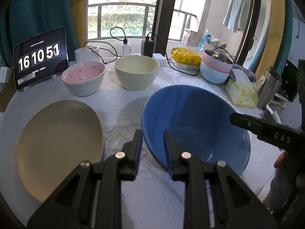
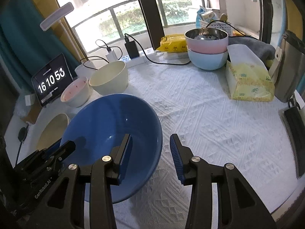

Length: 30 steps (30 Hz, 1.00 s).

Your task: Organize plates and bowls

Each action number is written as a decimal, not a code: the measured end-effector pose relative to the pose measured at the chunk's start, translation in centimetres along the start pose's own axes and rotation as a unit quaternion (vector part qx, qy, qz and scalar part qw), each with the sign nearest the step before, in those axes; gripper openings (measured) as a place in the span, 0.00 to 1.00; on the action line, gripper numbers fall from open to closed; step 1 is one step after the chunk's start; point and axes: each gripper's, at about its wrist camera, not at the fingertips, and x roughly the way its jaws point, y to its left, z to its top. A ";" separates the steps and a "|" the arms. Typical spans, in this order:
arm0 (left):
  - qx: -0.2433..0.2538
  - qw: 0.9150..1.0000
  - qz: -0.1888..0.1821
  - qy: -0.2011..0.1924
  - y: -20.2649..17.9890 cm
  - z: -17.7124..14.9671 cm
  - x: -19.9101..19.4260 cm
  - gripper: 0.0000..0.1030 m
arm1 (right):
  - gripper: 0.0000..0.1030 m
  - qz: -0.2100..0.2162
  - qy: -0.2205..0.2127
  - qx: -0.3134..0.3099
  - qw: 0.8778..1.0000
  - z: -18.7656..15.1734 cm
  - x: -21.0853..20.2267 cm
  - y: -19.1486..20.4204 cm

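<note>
Two labels: "DAS", "GenRobotAI"

Right tool (image 2: pixel 150 152) straddling rim of tilted blue bowl (image 2: pixel 106 126).
Jaws apart, one blue-padded finger inside the bowl, the other outside over the white quilted table (image 2: pixel 209 114) cover; pads not pressing the rim. Left tool (image 2: pixel 57 150) at the bowl's opposite edge, lower left. Beige plate (image 2: pixel 51 131) partly hidden behind the bowl. Further back: pink-lined bowl (image 2: pixel 75 93) beside cream bowl (image 2: pixel 109 78), tablet clock (image 2: pixel 51 81), stacked pink and pale-blue bowls (image 2: pixel 207 47), yellow tissue pack (image 2: pixel 249 82).
</note>
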 end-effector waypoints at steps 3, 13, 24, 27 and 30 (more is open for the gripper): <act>-0.006 1.000 0.002 -0.007 0.4 0.2 -0.3 0.30 | 0.42 0.000 -0.003 -0.004 1.000 0.3 -0.2 0.2; -0.025 0.999 0.013 -0.035 2.1 1.7 -1.6 0.44 | 0.42 -0.001 -0.012 -0.019 1.000 1.6 -0.3 0.8; -0.029 0.998 0.025 -0.055 3.2 4.7 -1.7 0.44 | 0.42 -0.002 -0.021 -0.040 0.999 3.2 -0.1 1.6; -0.032 0.997 0.027 -0.058 3.5 5.6 -1.7 0.44 | 0.42 -0.002 -0.023 -0.043 0.999 3.7 0.0 1.8; -0.033 0.997 0.028 -0.059 3.6 6.5 -1.5 0.44 | 0.42 -0.002 -0.027 -0.048 0.998 4.4 0.0 2.0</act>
